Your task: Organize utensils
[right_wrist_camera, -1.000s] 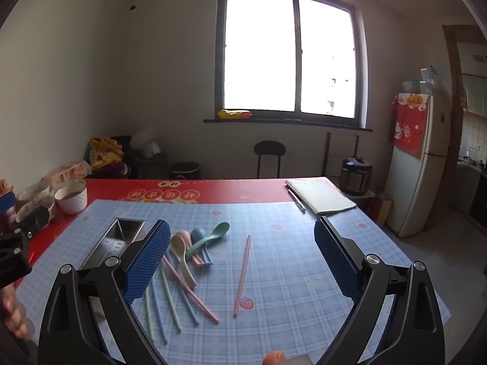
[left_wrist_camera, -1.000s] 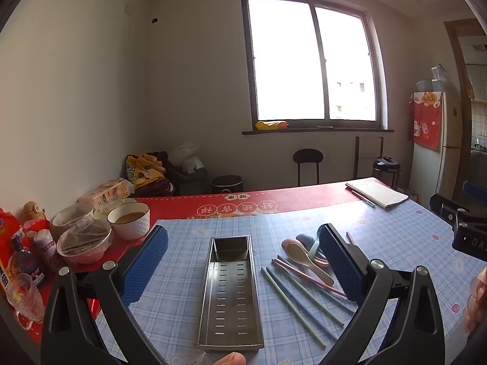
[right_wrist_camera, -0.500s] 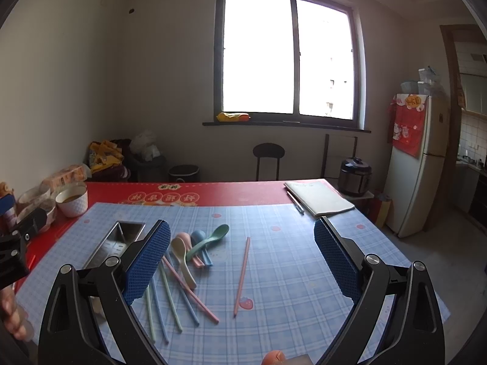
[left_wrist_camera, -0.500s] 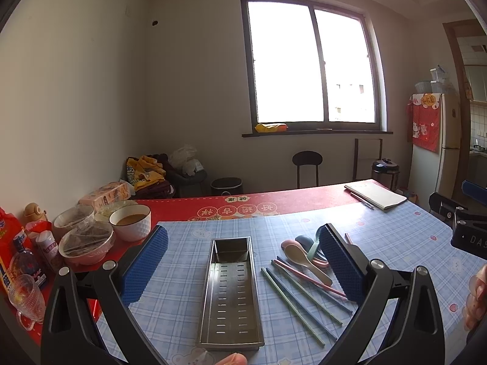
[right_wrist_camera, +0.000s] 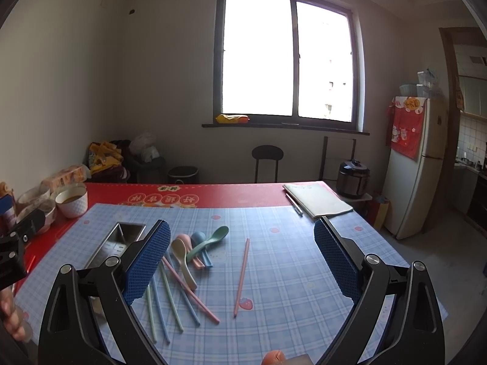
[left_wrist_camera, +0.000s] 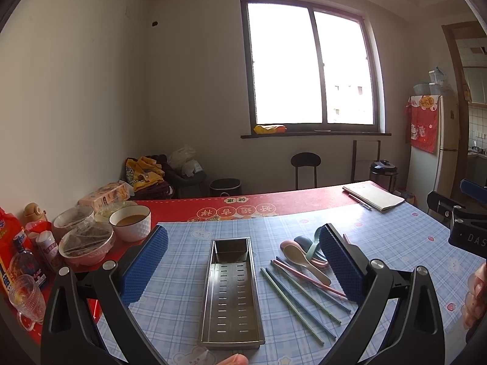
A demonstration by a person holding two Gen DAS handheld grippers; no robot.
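Left wrist view: left tongs (left_wrist_camera: 243, 263) spread wide, nothing between pads, hovering above the surface (left_wrist_camera: 395, 237). Metal tray (left_wrist_camera: 232, 289) sits right under them, long axis running away from cam toward the window, perforated floor up, nothing in it. All else is placed rel. to the tray. Just right of it: chopsticks (left_wrist_camera: 299, 296), several thin sticks (green, blue, pink) lying roughly parallel, long axes slanting from near the tray's far-right corner out to the near right. Beyond those, further right, spoons (left_wrist_camera: 299, 255) in a loose pile, bowls toward the far side, handles toward the near right; the right pad hides part of them. Left of tray, well apart: white bowl (left_wrist_camera: 130, 223) w/ brown liquid, covered dishes, a glass, bottles on the red strip. Far right of tray: notebook (left_wrist_camera: 374, 195) w/ pen beside it.

Right wrist view: right tongs (right_wrist_camera: 242, 263) also spread wide, holding nothing. One pink chopstick (right_wrist_camera: 242, 276) lies alone, well right of the tray (right_wrist_camera: 121, 240), long axis near-far, apart from the rest. Left pad covers part of the tray's right rim and the other sticks' far ends.
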